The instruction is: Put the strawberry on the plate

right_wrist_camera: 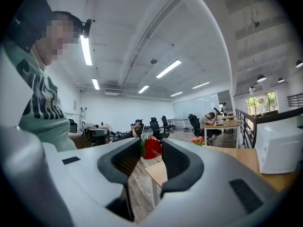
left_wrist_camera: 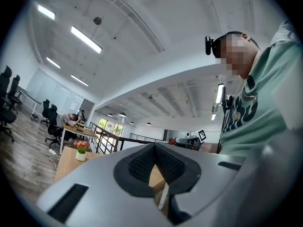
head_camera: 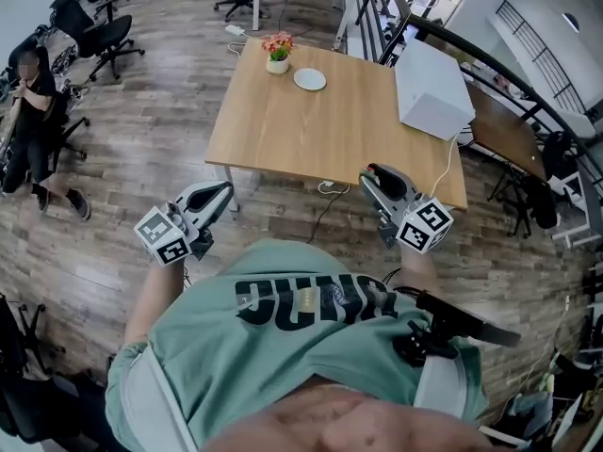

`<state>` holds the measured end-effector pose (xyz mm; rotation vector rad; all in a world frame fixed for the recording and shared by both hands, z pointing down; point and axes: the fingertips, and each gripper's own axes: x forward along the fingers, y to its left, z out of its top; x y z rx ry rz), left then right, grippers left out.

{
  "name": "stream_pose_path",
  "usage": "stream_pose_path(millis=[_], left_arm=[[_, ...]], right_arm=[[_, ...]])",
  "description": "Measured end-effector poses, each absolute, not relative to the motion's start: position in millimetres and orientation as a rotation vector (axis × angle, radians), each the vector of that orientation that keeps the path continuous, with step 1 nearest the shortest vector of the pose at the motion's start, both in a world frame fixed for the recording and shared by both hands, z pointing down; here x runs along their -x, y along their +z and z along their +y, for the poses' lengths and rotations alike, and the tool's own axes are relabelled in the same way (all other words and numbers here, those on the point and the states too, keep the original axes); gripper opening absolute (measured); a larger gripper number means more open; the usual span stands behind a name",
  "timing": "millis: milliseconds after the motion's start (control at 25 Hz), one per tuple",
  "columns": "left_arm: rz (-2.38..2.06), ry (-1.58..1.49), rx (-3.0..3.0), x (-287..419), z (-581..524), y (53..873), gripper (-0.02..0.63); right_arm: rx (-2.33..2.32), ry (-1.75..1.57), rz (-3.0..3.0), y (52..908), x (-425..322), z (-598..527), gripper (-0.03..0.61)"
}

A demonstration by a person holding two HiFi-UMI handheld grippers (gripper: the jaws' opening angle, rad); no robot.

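Strawberry (right_wrist_camera: 152,147) clamped between tips of right hand-held gripper (head_camera: 373,174); left hand-held gripper (left_wrist_camera: 154,149) closed, empty; plate (head_camera: 309,79) on bench (head_camera: 301,135).

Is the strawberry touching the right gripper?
Touching. In the right gripper view, the right gripper squeezes the strawberry between its pads, with no gap on either side.

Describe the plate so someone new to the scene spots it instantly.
Start at the big wooden table ahead of the person. At its far end stands a small flower pot; the plate lies just beside it. It is the only flat, round white thing there, unlike the bulky white box at the table's right edge.
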<state>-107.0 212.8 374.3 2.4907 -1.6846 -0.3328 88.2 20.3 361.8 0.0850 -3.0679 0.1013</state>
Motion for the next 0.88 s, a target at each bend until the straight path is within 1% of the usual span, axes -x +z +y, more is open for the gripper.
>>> stream_pose_path(millis=[280,440,640,880], left_arm=[[-1.811,-0.341,-2.404,72.5,122.3,357.2,0.005],[-1.850,-0.347,-2.329,53.8,72.3,361.4,0.005],[-1.815,-0.253,-2.309,19.6,10.2,372.8,0.005],[-1.786,-0.230,-2.303,29.9,-30.5,366.8,0.005]], right_arm=[[0.103,0.118,-3.096,353.1,-87.7,-95.3,0.147],[0.192,0.176,-3.096,373.0,-97.2,-145.8,0.147],[0.166,0.317,-3.093,401.6,-120.9,-213.0,0.147],[0.153,0.377,-3.089,412.5,-118.9,-241.5,0.147]])
